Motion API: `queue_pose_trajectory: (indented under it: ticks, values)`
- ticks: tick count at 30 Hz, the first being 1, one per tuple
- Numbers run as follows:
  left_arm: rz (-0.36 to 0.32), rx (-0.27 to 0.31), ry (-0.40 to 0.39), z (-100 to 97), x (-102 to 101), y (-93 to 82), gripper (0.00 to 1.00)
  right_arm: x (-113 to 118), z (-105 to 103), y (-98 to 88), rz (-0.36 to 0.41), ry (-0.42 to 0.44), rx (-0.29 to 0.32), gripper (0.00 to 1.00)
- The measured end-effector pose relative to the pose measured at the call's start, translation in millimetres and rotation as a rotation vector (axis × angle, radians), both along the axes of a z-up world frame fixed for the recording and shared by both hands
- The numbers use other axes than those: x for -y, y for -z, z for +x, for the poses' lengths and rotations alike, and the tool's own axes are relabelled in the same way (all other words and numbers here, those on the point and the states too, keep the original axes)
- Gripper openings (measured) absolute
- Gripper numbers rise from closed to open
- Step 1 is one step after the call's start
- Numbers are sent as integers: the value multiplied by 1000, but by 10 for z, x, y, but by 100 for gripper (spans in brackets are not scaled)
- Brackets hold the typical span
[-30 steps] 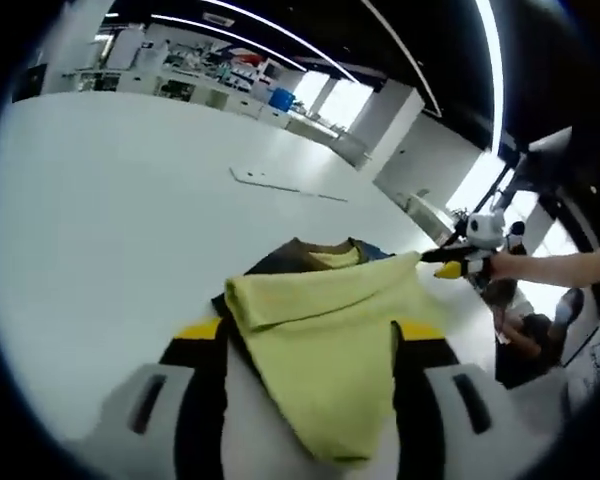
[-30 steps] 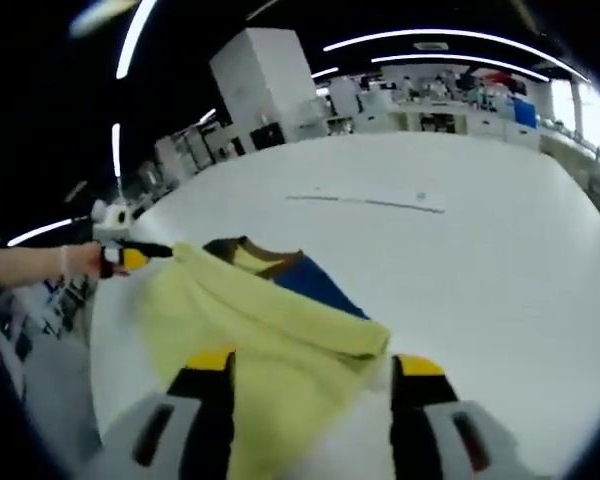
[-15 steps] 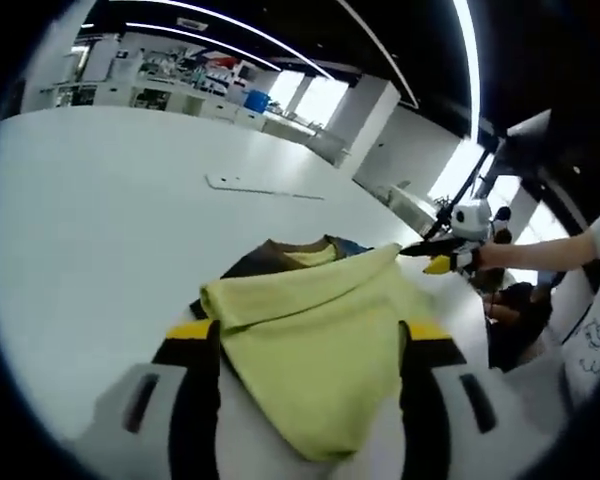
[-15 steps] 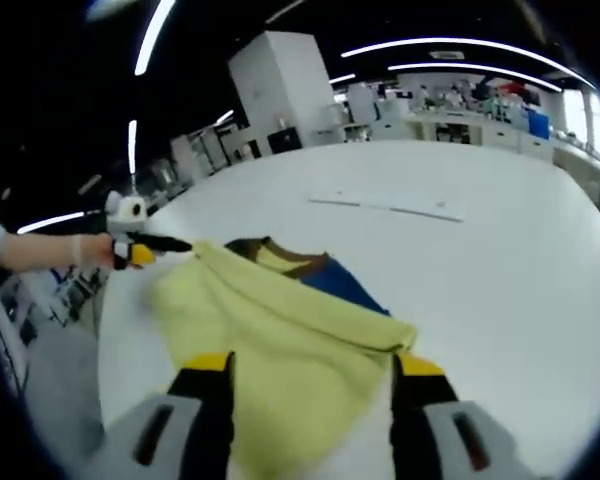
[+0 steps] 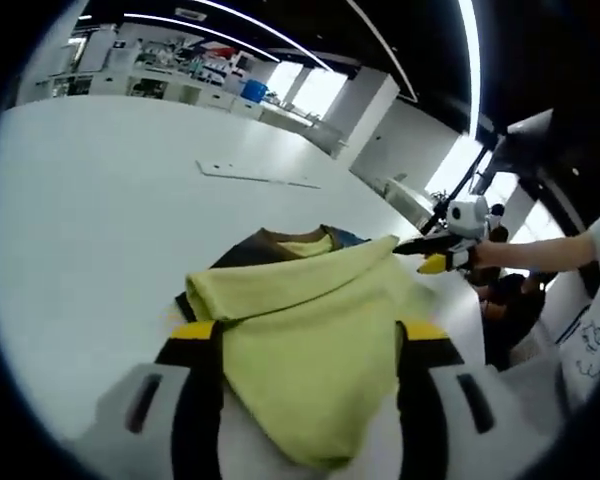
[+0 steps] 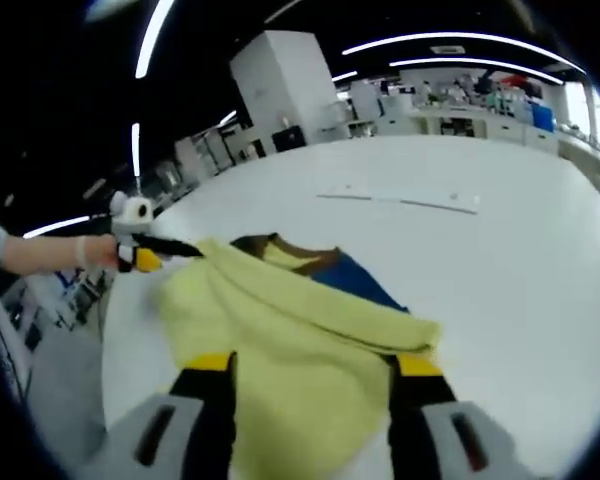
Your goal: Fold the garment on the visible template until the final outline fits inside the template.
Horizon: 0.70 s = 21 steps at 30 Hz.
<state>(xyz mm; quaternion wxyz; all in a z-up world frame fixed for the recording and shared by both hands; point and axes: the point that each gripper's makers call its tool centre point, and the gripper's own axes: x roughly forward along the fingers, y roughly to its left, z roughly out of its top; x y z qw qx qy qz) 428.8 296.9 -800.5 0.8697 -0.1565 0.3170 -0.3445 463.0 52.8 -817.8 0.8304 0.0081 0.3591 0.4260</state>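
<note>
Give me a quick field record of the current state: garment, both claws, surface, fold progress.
garment: yellow garment with brown collar and blue panel, part lifted off the table
left claw: pinching one corner of the yellow fabric
right claw: pinching the opposite corner
held edge: stretched between the two claws, folded over the lower layer
surface: white table
table marking: thin strip beyond the garment
fold progress: in mid-fold, not yet laid flat
</note>
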Motion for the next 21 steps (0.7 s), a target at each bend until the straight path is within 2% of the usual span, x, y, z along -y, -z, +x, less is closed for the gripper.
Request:
queue_pose_trajectory:
  ticks: [4, 7, 10, 15, 18, 21]
  values:
    - [-17, 13, 6, 29, 141, -40, 69, -68, 96, -16, 21, 9, 6, 60]
    - [-32, 39, -14, 139, 183, -84, 72, -123, 217, -64, 32, 25, 28, 60]
    - [-45, 58, -56, 281, 153, -112, 75, -177, 312, -120, 56, 48, 29, 60]
    - [-72, 79, -115, 480, 16, -135, 79, -182, 437, -124, 44, 65, 50, 61]
    - [-77, 83, -139, 518, -13, -128, 80, -182, 515, -119, 49, 76, 49, 60]
    - [-65, 80, -148, 527, -66, -104, 80, -168, 498, -119, 43, 79, 51, 60]
